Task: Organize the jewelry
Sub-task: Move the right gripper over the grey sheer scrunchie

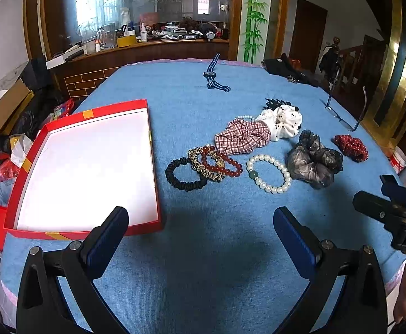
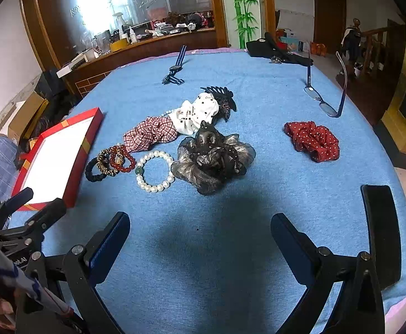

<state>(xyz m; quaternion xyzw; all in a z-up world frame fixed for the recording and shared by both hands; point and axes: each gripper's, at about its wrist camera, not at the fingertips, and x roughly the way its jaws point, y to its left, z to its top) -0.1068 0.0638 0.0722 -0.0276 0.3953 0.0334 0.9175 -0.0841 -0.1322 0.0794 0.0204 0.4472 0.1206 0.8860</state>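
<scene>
Grippers, left (image 1: 200, 222) and right (image 2: 200, 228), above blue cloth (image 2: 272, 189) (2 fingers each, spread apart, nothing held), short of pearl bracelet (image 2: 154, 171).

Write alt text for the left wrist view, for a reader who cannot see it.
The open left gripper hovers over a blue tablecloth, holding nothing. An empty red box with a white floor lies to the left; bracelets, including a pearl bracelet, and scrunchies lie in a loose cluster to its right.
</scene>
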